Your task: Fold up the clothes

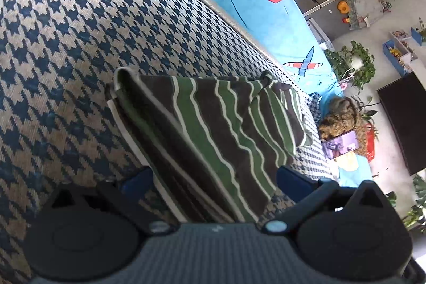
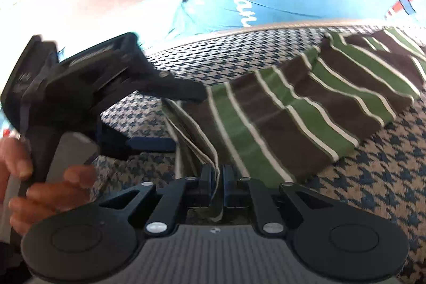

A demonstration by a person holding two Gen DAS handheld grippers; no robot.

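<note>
Garment: striped top [image 2: 279,121], brown and green bands split by thin white lines, lies partly folded on a houndstooth cushion [image 1: 66,49]; a blue printed sheet [image 1: 255,4] lies beyond it.
Far left, right wrist view: a hand [image 2: 40,182] holds the left gripper [image 2: 170,116], which reaches in over the garment's near left corner.
Left jaws: stand wide apart in their own view, one blue pad [image 1: 137,178] on each side of the cloth, neither pressing it; released.
Centre, right wrist view: right gripper [image 2: 217,186] has its jaws clenched on the layered white-edged hem, which runs straight down between the pads.
Key relation: the garment's long axis runs away from both grippers, up and to the right in the right wrist view; the right one already has the near edge, the left sits just beside that same edge with cloth between its open jaws.
Judgement: the left probably needs to close on the hem before the edge can be carried over.
Texture: soft knit, limp, wavy at the stripes; cushion weave is coarse, likely to drag the cloth.
</note>
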